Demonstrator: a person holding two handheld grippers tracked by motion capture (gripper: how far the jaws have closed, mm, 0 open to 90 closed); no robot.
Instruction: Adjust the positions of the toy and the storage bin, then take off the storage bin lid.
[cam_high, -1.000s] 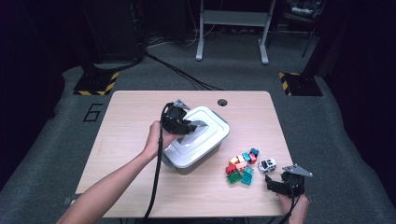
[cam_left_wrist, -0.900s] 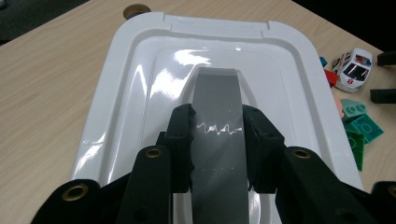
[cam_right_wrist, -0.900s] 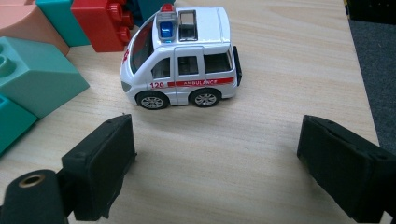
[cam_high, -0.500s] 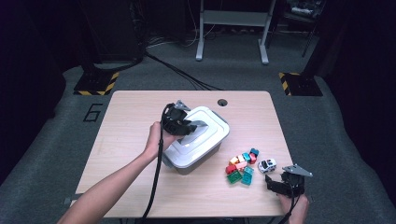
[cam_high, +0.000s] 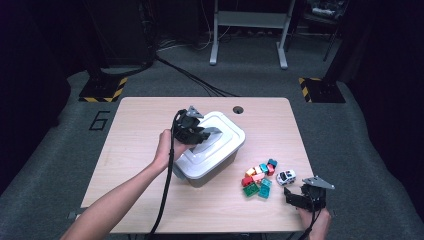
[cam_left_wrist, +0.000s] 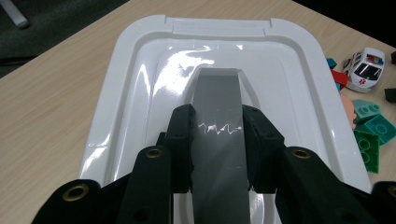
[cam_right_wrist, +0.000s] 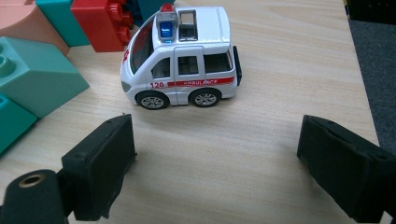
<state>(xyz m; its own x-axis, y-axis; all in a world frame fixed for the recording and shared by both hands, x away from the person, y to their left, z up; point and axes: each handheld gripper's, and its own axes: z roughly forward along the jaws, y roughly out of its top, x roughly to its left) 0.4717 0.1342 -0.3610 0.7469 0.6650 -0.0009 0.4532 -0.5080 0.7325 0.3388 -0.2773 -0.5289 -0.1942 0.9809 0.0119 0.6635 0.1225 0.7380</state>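
A white plastic box (cam_high: 222, 157) with a white lid (cam_left_wrist: 121, 93) stands mid-table. My left gripper (cam_left_wrist: 217, 126) is shut on the lid's grey handle (cam_left_wrist: 217, 88), one jaw on each side of it. In the high view the left gripper (cam_high: 200, 134) rests on top of the box. A white toy ambulance (cam_right_wrist: 182, 56) stands on the table just ahead of my right gripper (cam_right_wrist: 217, 149), whose jaws are open wide with bare table between them. From above, the right gripper (cam_high: 292, 196) sits near the front right corner, just short of the ambulance (cam_high: 286, 176).
Several coloured building blocks (cam_high: 257, 180) lie in a heap right of the box, beside the ambulance; teal (cam_right_wrist: 32, 70) and red (cam_right_wrist: 100, 21) ones are close to the right gripper. The table's right edge (cam_right_wrist: 359, 70) is near.
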